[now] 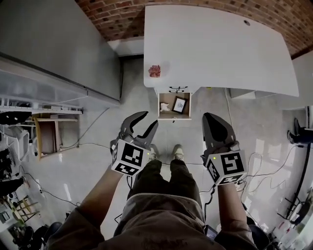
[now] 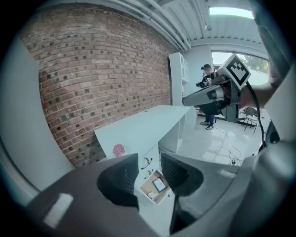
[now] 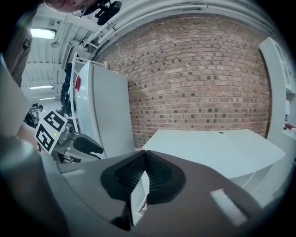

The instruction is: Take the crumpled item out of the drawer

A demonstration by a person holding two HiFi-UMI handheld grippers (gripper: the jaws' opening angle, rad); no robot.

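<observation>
Work has hardly started, we judge: the drawer (image 1: 174,115) under the table (image 1: 220,49) is open, with the crumpled item (image 1: 165,107) inside. Our left gripper (image 1: 149,119) has jaws apart, our right gripper (image 1: 211,119) jaws together, both empty and well short.

Brick wall (image 1: 122,14), grey floor (image 1: 98,132) — white desk (image 1: 215,44).

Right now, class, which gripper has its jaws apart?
The left gripper: its jaws stand apart with nothing held between them, while the right gripper has its jaws pressed together.
</observation>
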